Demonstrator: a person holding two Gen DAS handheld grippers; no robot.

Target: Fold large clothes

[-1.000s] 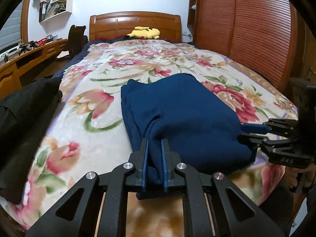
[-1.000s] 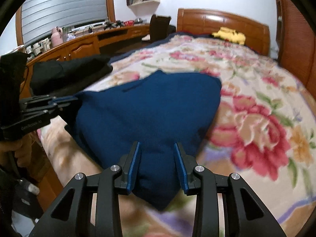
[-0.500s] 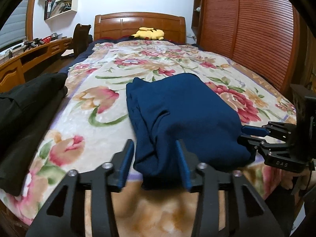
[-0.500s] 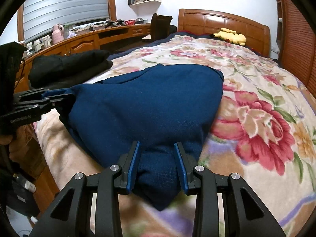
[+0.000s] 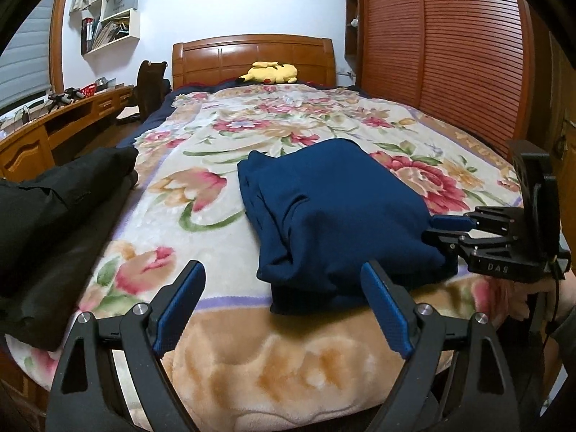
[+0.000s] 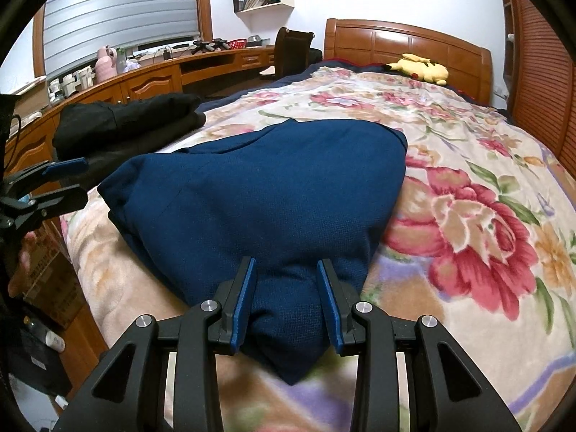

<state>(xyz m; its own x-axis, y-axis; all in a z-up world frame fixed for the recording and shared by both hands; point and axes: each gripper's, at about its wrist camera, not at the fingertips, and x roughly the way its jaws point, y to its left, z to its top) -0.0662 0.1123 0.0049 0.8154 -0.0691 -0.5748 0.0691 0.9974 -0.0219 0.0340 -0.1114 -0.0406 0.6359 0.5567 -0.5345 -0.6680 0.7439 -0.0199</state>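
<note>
A folded dark blue garment (image 5: pixel 334 212) lies on the floral blanket (image 5: pixel 223 165) near the foot of the bed. It also shows in the right wrist view (image 6: pixel 259 194). My left gripper (image 5: pixel 284 309) is wide open and empty, just short of the garment's near left corner. My right gripper (image 6: pixel 286 298) is closed on the garment's near right corner, with cloth bunched between its blue pads. The right gripper also shows in the left wrist view (image 5: pixel 437 226) at the garment's right edge. The left gripper shows at the left edge of the right wrist view (image 6: pixel 61 180).
A folded black garment (image 5: pixel 54 216) lies along the bed's left edge. A yellow plush toy (image 5: pixel 270 72) sits by the wooden headboard (image 5: pixel 252 54). A wooden desk (image 6: pixel 162 75) and chair (image 6: pixel 291 50) stand to the left, a slatted wardrobe (image 5: pixel 450 54) to the right.
My left gripper has let go of the blue garment's corner, opened wide and pulled back. The right gripper has kept its hold on the other corner.
</note>
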